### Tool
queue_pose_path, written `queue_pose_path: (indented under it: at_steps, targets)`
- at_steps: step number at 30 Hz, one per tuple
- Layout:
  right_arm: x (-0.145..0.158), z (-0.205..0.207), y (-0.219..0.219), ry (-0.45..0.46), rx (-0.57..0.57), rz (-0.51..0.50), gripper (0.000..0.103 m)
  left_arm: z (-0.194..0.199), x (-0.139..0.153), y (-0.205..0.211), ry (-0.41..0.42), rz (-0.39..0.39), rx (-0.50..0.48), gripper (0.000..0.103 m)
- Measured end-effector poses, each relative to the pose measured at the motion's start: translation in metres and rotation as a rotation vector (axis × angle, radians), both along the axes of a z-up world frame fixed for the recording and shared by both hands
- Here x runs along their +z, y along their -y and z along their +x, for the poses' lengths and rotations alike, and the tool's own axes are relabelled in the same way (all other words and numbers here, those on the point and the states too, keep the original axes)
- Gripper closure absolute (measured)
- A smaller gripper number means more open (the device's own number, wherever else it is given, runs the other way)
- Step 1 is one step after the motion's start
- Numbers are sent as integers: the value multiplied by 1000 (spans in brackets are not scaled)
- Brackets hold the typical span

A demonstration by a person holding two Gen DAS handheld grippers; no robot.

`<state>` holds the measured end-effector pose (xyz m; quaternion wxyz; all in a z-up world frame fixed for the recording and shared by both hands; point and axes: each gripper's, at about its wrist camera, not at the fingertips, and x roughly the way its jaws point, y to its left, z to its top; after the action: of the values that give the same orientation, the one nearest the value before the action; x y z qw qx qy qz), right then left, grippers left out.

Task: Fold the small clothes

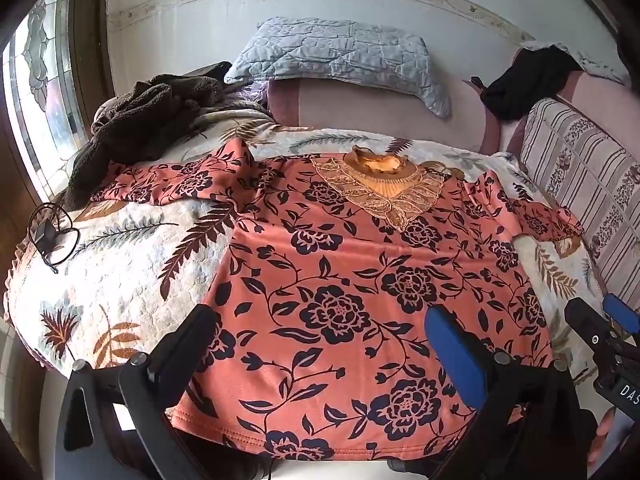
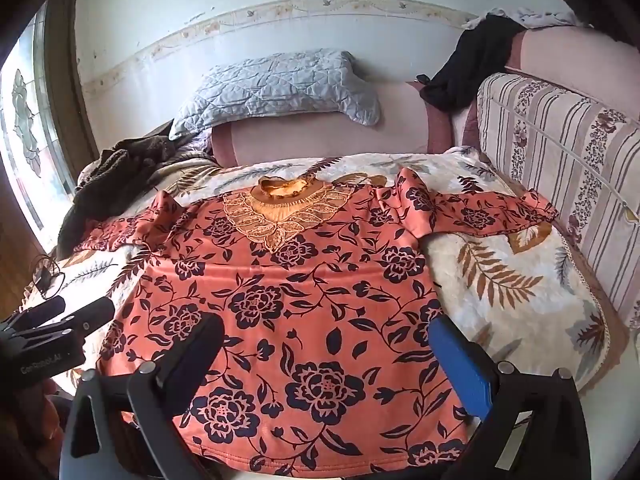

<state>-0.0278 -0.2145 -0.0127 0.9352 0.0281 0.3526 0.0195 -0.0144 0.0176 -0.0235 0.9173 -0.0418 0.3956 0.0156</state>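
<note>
A salmon-pink top (image 1: 340, 264) with dark flower print and a lace collar (image 1: 380, 176) lies flat on the bed, face up, hem toward me. Its sleeves spread out to both sides; the right sleeve (image 2: 472, 210) is creased. My left gripper (image 1: 322, 332) hovers open above the hem's left part, nothing between its black and blue fingers. In the right wrist view the top (image 2: 288, 280) fills the middle, and my right gripper (image 2: 328, 340) is open above the hem's right part, holding nothing. Each gripper shows at the edge of the other's view.
The top rests on a cream leaf-print bedspread (image 1: 120, 264). A brown fleece garment (image 1: 136, 120) is heaped at the back left, a grey quilted pillow (image 1: 340, 48) behind, a black cloth (image 2: 468, 68) and a striped cushion (image 2: 560, 152) at the right. A black cable (image 1: 50, 232) lies at the left edge.
</note>
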Motion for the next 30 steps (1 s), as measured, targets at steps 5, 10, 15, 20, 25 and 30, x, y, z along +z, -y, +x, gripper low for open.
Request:
queue_pose_path:
  at_steps: [5, 10, 15, 20, 25, 30]
  targets:
    - [1, -1, 2, 12, -1, 9, 0, -1, 0, 4, 0, 7, -6, 0]
    - [-2, 0, 3, 15, -5, 16, 0, 0, 0, 6, -3, 9, -9, 0]
    - [-4, 1, 2, 7, -7, 2, 0, 2, -1, 7, -6, 8, -11, 0]
    - [-5, 4, 4, 5, -6, 12, 0, 6, -3, 7, -9, 10, -12, 0]
    - [-7, 9, 2, -1, -1, 17, 0, 10, -6, 8, -14, 15, -11, 0]
    - [-9, 14, 3, -17, 0, 29, 0, 16, -9, 9, -25, 21, -11, 0]
